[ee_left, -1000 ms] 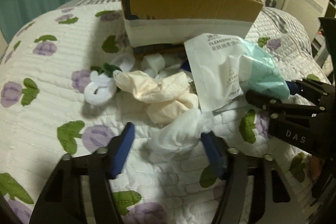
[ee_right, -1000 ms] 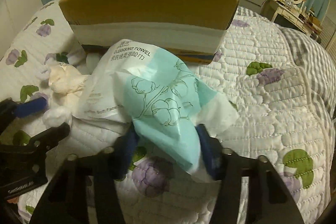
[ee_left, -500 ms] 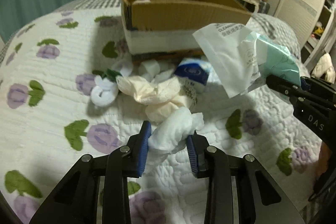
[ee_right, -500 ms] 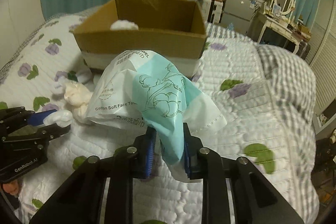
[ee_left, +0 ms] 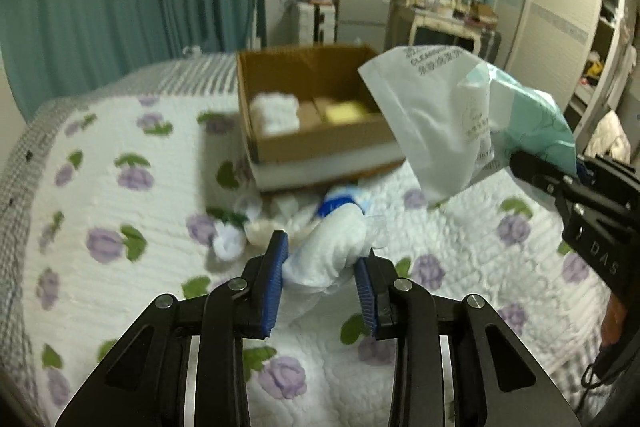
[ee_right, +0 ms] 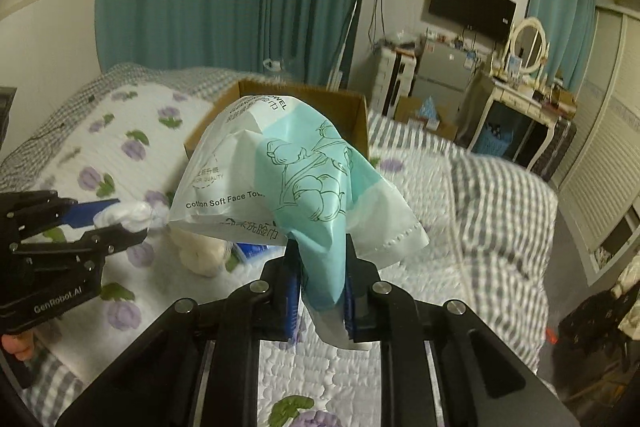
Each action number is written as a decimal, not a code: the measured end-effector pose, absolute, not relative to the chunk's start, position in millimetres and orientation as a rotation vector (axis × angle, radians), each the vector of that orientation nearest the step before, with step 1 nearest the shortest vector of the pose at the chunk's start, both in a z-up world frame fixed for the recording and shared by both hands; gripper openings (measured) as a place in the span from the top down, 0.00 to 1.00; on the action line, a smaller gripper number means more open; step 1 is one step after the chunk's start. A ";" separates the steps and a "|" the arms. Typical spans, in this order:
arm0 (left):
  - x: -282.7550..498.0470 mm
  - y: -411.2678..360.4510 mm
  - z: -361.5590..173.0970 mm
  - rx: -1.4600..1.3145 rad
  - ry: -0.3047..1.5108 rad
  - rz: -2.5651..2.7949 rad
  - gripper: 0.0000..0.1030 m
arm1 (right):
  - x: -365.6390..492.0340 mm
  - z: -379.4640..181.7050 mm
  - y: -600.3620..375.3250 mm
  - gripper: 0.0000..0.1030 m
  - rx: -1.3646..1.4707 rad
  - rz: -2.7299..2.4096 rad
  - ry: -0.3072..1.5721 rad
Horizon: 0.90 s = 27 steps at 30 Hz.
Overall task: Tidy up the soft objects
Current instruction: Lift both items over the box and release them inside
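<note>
My left gripper (ee_left: 320,279) is shut on a white crumpled tissue wad (ee_left: 326,255) and holds it above the quilt; it also shows in the right wrist view (ee_right: 128,215). My right gripper (ee_right: 320,291) is shut on a white and teal face towel pack (ee_right: 288,179), held in the air; the pack shows at the right of the left wrist view (ee_left: 460,123). The open cardboard box (ee_left: 320,147) stands on the bed behind, with a white towel (ee_left: 276,113) and a yellow item (ee_left: 346,111) inside.
On the flowered quilt (ee_left: 100,207) in front of the box lie a cream cloth (ee_right: 200,255), a blue and white packet (ee_left: 340,201) and a small white item (ee_left: 228,247). A dresser with mirror (ee_right: 528,83) and a cabinet stand beyond the bed.
Both grippers have risen from the quilt with their loads. The box's inside has come into view. The towel pack has moved up and toward the box.
</note>
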<state>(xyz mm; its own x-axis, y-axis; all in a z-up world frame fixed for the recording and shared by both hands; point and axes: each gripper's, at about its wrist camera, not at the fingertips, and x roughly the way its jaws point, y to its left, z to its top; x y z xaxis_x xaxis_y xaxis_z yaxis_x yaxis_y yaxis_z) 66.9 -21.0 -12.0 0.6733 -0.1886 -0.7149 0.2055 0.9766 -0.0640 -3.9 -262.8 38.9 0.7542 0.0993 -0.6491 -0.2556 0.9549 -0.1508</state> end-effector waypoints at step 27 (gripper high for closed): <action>193.5 -21.8 96.7 -0.011 0.615 -0.170 0.69 | 105.7 157.0 -231.7 0.84 -0.251 0.228 0.495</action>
